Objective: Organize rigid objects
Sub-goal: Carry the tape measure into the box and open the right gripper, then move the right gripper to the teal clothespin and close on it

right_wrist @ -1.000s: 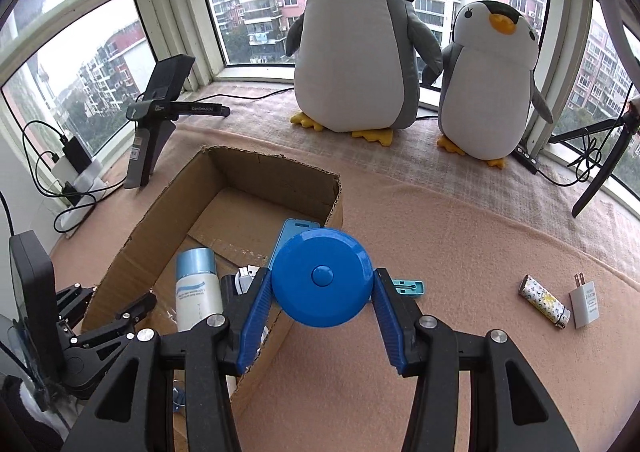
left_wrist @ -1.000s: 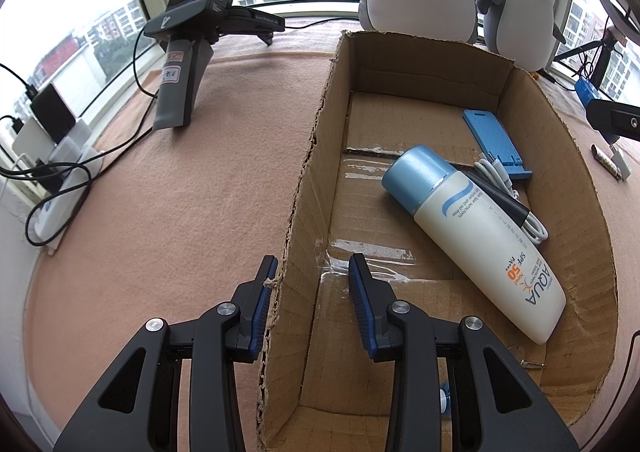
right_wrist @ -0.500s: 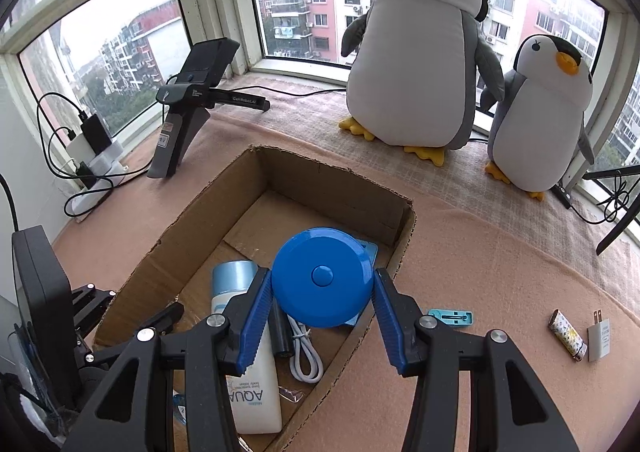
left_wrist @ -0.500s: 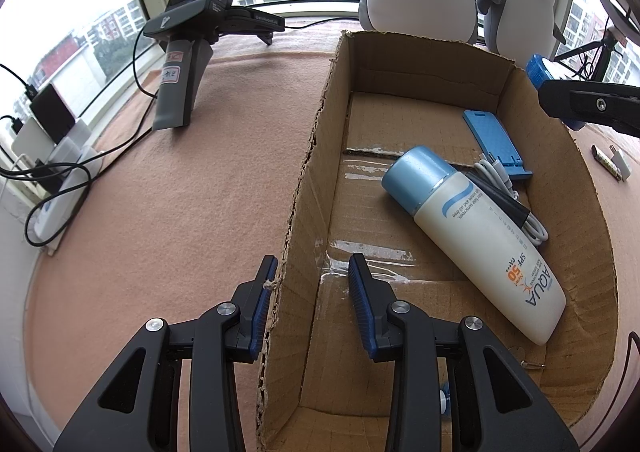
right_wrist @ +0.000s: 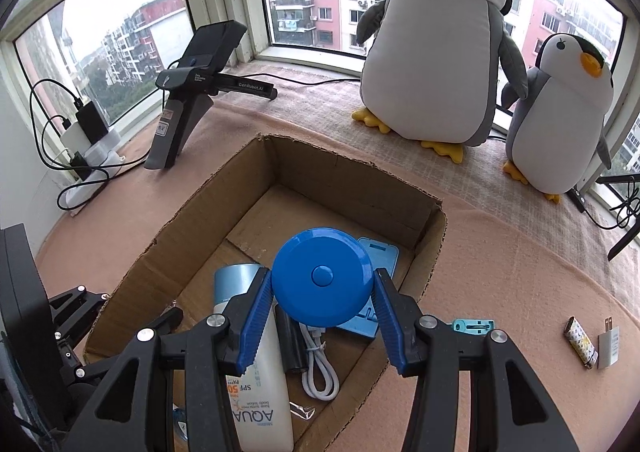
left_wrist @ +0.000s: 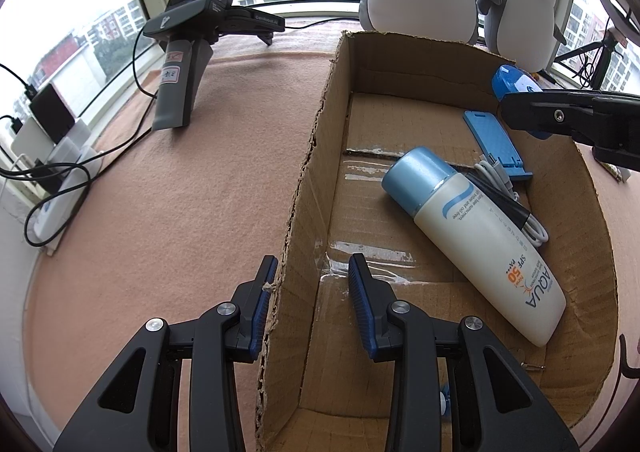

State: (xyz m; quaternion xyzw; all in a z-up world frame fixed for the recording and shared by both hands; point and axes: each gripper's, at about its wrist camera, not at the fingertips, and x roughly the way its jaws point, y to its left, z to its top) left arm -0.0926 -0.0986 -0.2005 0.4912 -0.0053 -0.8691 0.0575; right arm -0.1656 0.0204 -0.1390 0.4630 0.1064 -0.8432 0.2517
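At the centre of the right wrist view, a round blue tape measure (right_wrist: 322, 277) is pinched between the blue pads of the right gripper (right_wrist: 320, 298) and is held above the open cardboard box (right_wrist: 352, 182). Below it, on the box floor, a white sunscreen bottle (right_wrist: 262, 392) with a pale blue cap is seen lying flat, with a black cylindrical item (right_wrist: 292, 344) and a coiled white cable (right_wrist: 318, 370) beside it and a blue phone stand (right_wrist: 378, 256) toward the far right corner. On the pink cloth at the lower right of that frame, a small teal clip (right_wrist: 474, 326), a patterned lighter (right_wrist: 579, 342) and a white charger plug (right_wrist: 608, 346) are laid outside the box.

At the bottom of the left wrist view, the left gripper (left_wrist: 312, 284) is spread around the box's left wall (left_wrist: 298, 212), one pad outside and touching the torn edge, the other inside and apart from it. Two plush penguins (right_wrist: 436, 40) are set by the window at the upper right of the right wrist frame, and a black stand-mounted device (right_wrist: 192, 84) is placed at the upper left.
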